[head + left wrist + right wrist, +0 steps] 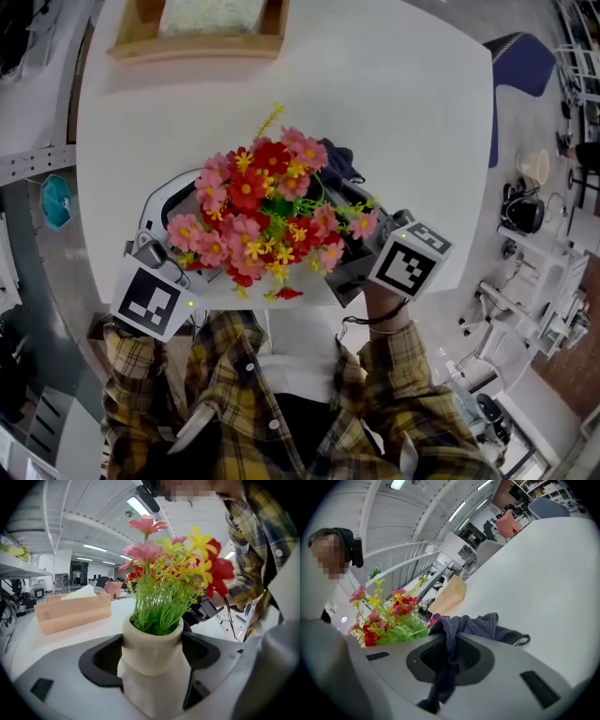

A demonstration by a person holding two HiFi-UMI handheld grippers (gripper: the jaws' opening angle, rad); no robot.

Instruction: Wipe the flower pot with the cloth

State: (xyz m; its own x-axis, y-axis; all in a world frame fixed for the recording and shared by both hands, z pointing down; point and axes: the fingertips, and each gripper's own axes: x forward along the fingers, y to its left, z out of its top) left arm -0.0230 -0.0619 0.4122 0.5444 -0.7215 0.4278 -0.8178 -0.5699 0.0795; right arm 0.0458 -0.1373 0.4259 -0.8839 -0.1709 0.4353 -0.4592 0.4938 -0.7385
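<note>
Head view, room: white desk (394, 122) has open surface from centre toward 3 o'clock; wooden box (197, 42) sits at the 12 o'clock edge.
Flower pot (151, 686): near the 6 o'clock edge, holding flowers (262, 216), clamped between the left tool (152, 660) jaws.
Right tool (450, 658): closed on the dark cloth (476, 624).

The flower pot (152, 653) was cream, its flowers (262, 220) pink, red and yellow on green stems, and the cloth (474, 624) was a dark blue-grey. The table (375, 112) was white, the wooden box (197, 45) pale tan and the chair (521, 64) blue. The left gripper (152, 665) and right gripper (449, 660) were grey with black pads and black-and-white square markers, and the person's shirt (281, 412) was a yellow, brown and black plaid.
</note>
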